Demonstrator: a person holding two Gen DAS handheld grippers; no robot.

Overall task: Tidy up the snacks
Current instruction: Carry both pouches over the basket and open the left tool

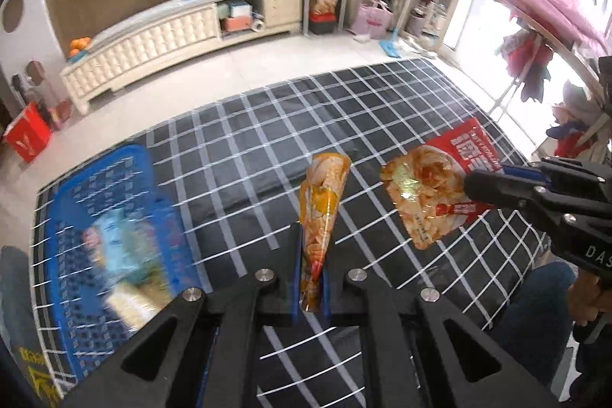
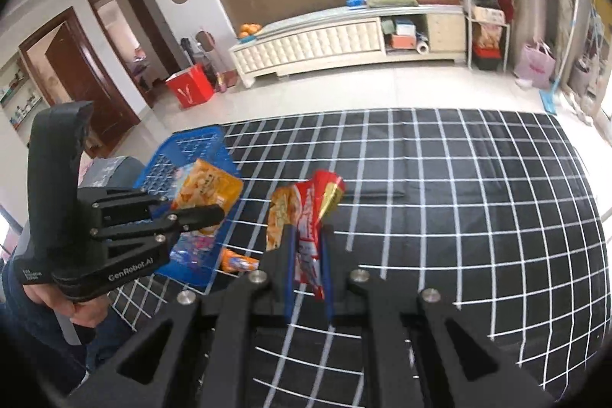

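The left gripper has its fingers clenched on an orange crinkly plastic snack bag, held above the black grid-patterned desk. The right gripper grasps a red foil snack bag. A blue perforated plastic basket holding packets sits at the desk's left end.

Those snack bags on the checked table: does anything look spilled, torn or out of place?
Nothing spilled or torn. Each gripper is shut on a bag: the left gripper on an orange chip bag, the right gripper on a red snack bag. One small orange packet lies beside the blue basket.
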